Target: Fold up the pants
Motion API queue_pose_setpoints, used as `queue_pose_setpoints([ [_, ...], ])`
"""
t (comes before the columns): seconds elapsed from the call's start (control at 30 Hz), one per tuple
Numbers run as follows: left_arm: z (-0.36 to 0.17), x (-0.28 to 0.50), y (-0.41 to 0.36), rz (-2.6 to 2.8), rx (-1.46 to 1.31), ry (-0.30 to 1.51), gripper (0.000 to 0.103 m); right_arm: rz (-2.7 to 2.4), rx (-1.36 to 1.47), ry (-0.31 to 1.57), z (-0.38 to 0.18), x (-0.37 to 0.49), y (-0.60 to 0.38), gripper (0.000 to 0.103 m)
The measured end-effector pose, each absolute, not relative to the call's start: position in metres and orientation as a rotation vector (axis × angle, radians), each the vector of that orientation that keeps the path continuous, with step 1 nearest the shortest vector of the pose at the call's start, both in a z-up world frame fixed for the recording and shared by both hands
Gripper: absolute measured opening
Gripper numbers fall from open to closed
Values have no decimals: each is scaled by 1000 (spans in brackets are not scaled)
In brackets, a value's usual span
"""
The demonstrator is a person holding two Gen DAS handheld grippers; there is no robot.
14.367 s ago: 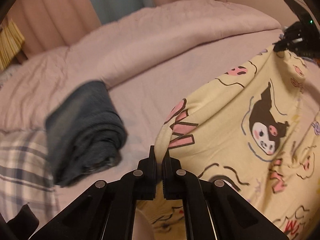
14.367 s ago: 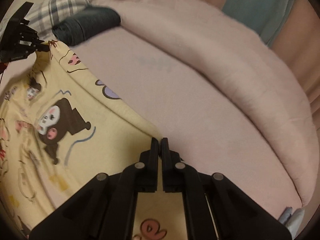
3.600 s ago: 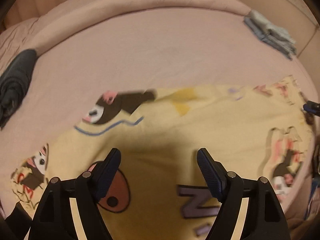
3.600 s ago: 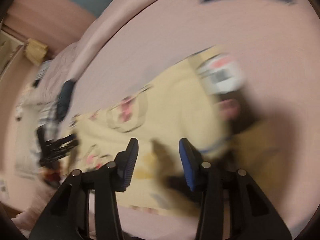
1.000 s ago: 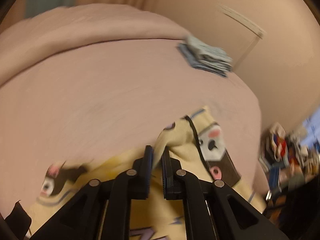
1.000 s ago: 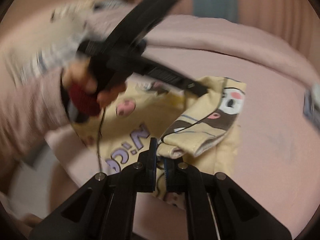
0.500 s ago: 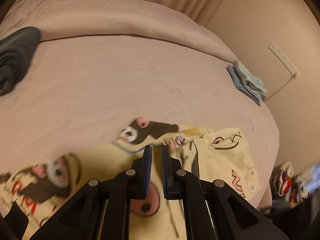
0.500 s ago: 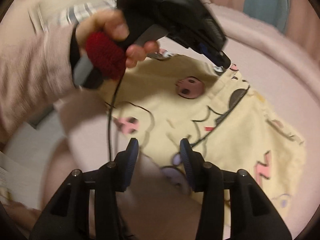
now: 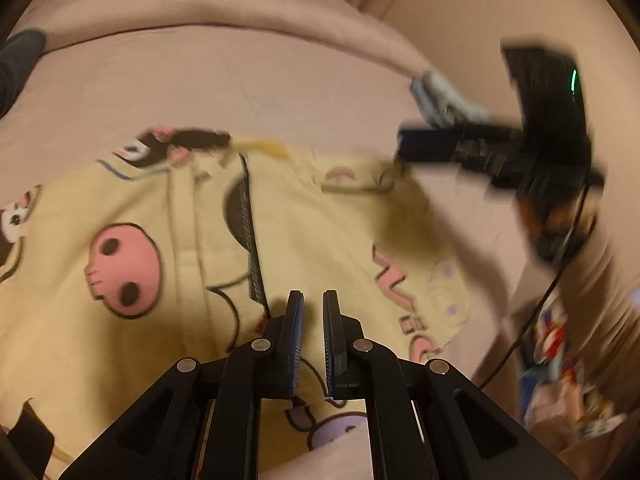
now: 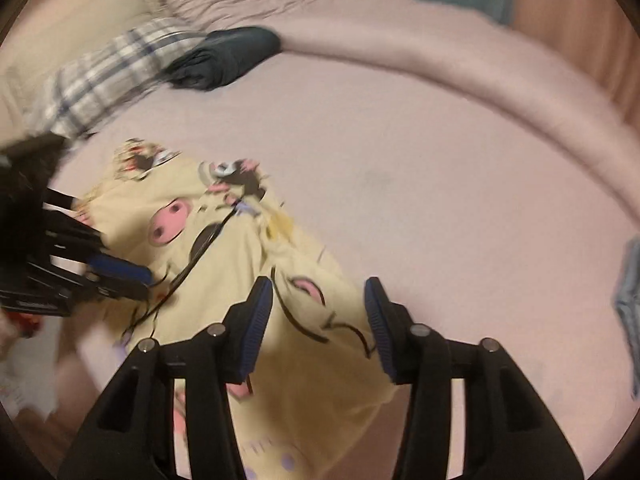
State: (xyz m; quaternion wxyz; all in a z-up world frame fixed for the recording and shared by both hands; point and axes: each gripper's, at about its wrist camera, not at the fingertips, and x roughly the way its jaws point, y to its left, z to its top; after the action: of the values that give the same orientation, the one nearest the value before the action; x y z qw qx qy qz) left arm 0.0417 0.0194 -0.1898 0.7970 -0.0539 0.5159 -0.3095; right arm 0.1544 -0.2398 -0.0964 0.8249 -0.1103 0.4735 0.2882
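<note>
The yellow cartoon-print pants (image 9: 328, 216) lie folded over on the pink bed sheet (image 9: 240, 80). My left gripper (image 9: 312, 300) hovers low over their middle, shut, with no cloth seen between its pads. In the right wrist view the pants (image 10: 240, 264) spread below my right gripper (image 10: 319, 300). Its jaws are opening and the blue pads stand apart above the cloth without pressing it. The left gripper (image 10: 138, 280) shows blurred at the left edge over the pants. The right gripper (image 9: 404, 148) shows blurred near the pants' far right corner.
A dark folded garment (image 10: 228, 56) and a plaid pillow (image 10: 108, 72) lie at the head of the bed. A rolled pink duvet (image 10: 480, 52) lines the far side. Blue-grey folded clothes (image 9: 444, 100) sit by the wall. Clutter (image 9: 560, 360) lies on the floor past the bed edge.
A second ago both grippers pinched the raised pants fold. That fold now lies flat on the bed, the right jaws have come apart, and both hands have swung over the pants.
</note>
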Motion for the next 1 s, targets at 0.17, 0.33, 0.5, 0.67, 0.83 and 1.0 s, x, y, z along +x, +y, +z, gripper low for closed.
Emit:
queue_pose_setpoints([
  [0.17, -208, 38, 23, -623, -85, 1183, 4, 772, -238, 1074, -107, 149, -257, 58],
  [0.33, -210, 38, 37, -608, -132, 1210, 4, 893, -382, 1162, -132, 153, -223, 59],
  [0.5, -206, 38, 29, -579, -94, 1215, 4, 957, -511, 1263, -155, 165, -215, 59],
  [0.67, -208, 40, 26, -567, -95, 1230, 4, 1040, -476, 1292, -158, 170, -215, 33],
  [0.83, -206, 42, 18, -562, -77, 1236, 4, 1072, -525, 1234, -157, 152, -220, 9],
  [1.0, -206, 44, 15, -566, -68, 1233, 4, 1001, -485, 1199, -148, 167, -233, 7],
])
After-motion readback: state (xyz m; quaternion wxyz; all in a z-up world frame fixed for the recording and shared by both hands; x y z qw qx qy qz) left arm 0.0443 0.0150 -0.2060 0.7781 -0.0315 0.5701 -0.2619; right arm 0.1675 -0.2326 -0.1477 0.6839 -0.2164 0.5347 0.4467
